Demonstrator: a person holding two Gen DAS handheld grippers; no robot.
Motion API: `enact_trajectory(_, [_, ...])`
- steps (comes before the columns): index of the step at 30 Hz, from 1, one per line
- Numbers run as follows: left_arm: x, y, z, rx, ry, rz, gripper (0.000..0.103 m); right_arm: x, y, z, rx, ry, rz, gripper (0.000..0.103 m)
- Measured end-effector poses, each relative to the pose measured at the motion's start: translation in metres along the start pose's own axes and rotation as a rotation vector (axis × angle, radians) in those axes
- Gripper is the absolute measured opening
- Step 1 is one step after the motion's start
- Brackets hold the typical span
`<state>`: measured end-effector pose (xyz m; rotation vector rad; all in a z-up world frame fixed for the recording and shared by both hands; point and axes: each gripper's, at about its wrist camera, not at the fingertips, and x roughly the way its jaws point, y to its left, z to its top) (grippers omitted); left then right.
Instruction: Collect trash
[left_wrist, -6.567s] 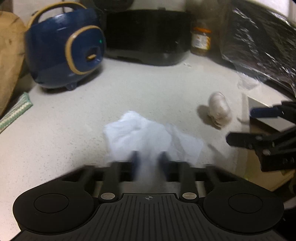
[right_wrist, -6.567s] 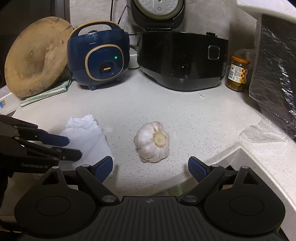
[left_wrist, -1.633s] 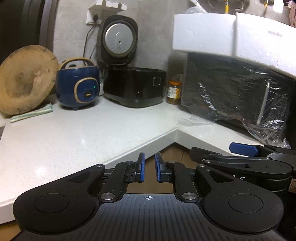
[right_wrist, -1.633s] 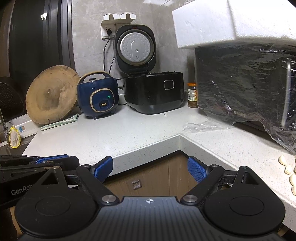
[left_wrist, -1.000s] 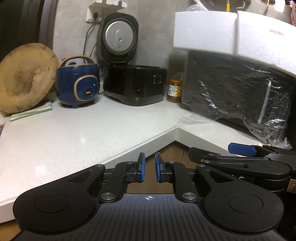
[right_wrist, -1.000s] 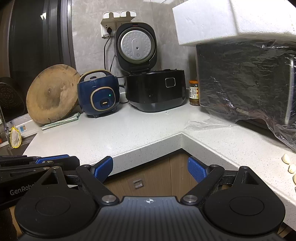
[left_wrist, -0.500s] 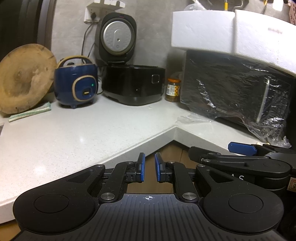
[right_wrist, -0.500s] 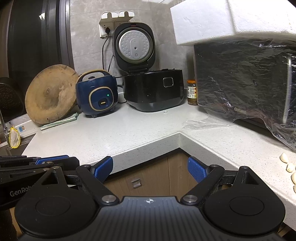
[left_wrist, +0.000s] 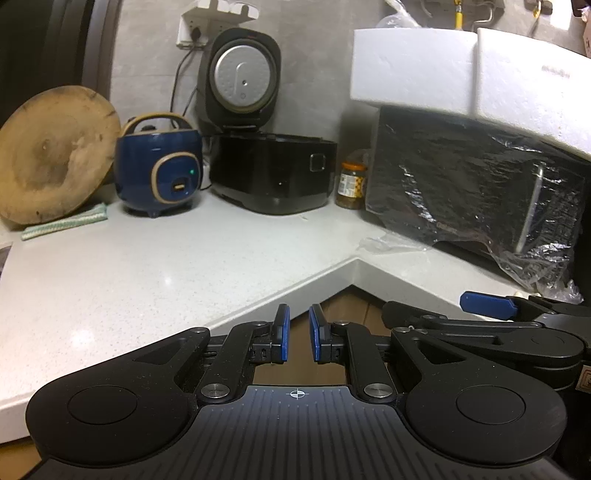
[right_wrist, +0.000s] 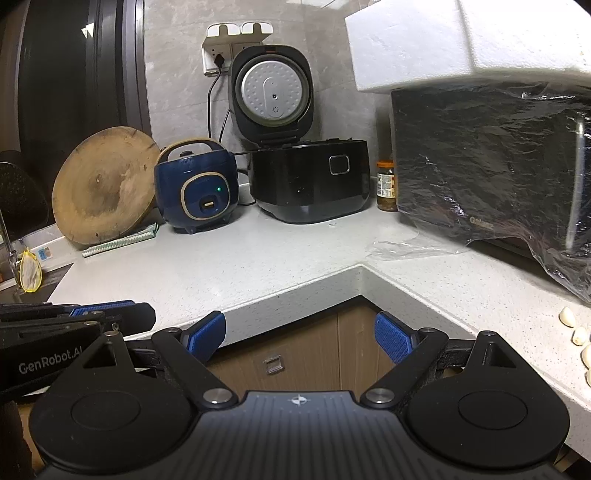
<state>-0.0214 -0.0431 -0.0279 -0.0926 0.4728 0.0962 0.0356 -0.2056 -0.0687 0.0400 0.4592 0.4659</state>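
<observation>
My left gripper (left_wrist: 298, 338) is nearly shut with only a narrow gap between its blue pads, and nothing is in it. My right gripper (right_wrist: 300, 336) is open and empty. Both are held back from the inner corner of the white counter (left_wrist: 155, 266), above the wooden cabinet fronts (right_wrist: 295, 354). The left gripper also shows at the lower left of the right wrist view (right_wrist: 110, 314), and the right gripper at the right of the left wrist view (left_wrist: 487, 306). No tissue or garlic head is in view. A clear plastic scrap (right_wrist: 406, 247) lies by the wrapped microwave (right_wrist: 491, 177).
At the back stand a blue rice cooker (right_wrist: 197, 192), a black cooker with its lid up (right_wrist: 310, 181), a jar (right_wrist: 386, 184) and a round wooden board (right_wrist: 101, 192). Several garlic cloves (right_wrist: 570, 325) lie at the right. White foam blocks (left_wrist: 443, 70) top the microwave.
Since 6.6 s ago both grippers have pulled well back from the counter; the tissue and garlic head are gone from view. In the last second only slight camera drift shows.
</observation>
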Motion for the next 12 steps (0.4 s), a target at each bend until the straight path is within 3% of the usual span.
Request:
enact_trajectory(7, [0.006, 0.009, -0.001, -0.032, 0.007, 0.021, 0.015, 0.005, -0.003, -0.001, 0.025, 0.007, 0.026, 0.089])
enact_trajectory(9, [0.014, 0.02, 0.001, -0.076, 0.028, 0.038, 0.016, 0.012, -0.007, -0.002, 0.042, -0.002, 0.059, 0.089])
enact_trajectory(12, [0.034, 0.058, 0.013, -0.193, 0.065, 0.052, 0.015, 0.028, -0.007, 0.009, -0.005, 0.025, 0.041, 0.09])
